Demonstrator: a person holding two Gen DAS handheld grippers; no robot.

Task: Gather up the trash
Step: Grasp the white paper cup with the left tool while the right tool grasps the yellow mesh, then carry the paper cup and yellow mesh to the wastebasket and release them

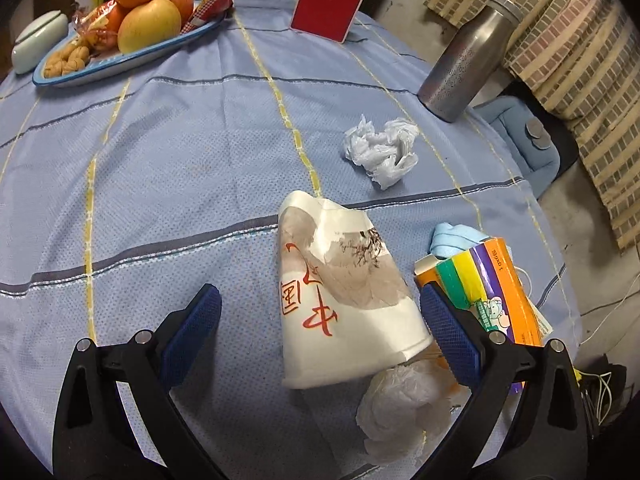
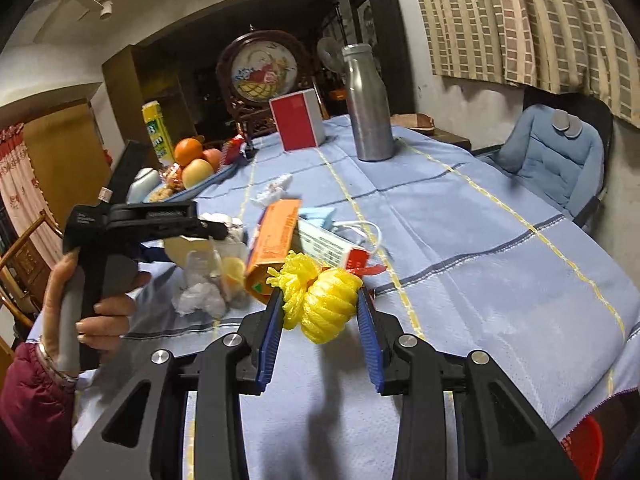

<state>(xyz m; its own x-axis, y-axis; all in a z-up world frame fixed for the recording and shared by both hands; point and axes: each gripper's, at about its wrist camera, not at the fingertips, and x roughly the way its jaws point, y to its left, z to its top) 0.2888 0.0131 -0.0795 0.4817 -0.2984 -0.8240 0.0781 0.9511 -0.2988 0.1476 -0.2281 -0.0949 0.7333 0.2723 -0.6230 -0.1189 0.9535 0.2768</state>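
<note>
We see a bumpy yellow net ball (image 2: 320,304) squeezed between the blue pads of the right gripper (image 2: 320,308), up above the blue tablecloth (image 2: 480,240). Only the left wrist view shows the left gripper (image 1: 320,332) wide apart around a squashed paper cup (image 1: 340,300) lying on the cloth, with a crumpled tissue (image 1: 380,148) farther off.

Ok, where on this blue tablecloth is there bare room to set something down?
Bare cloth lies between the blue fruit plate and the crushed white paper cup. It is crowded around the colourful tissue box and crumpled white tissue.
</note>
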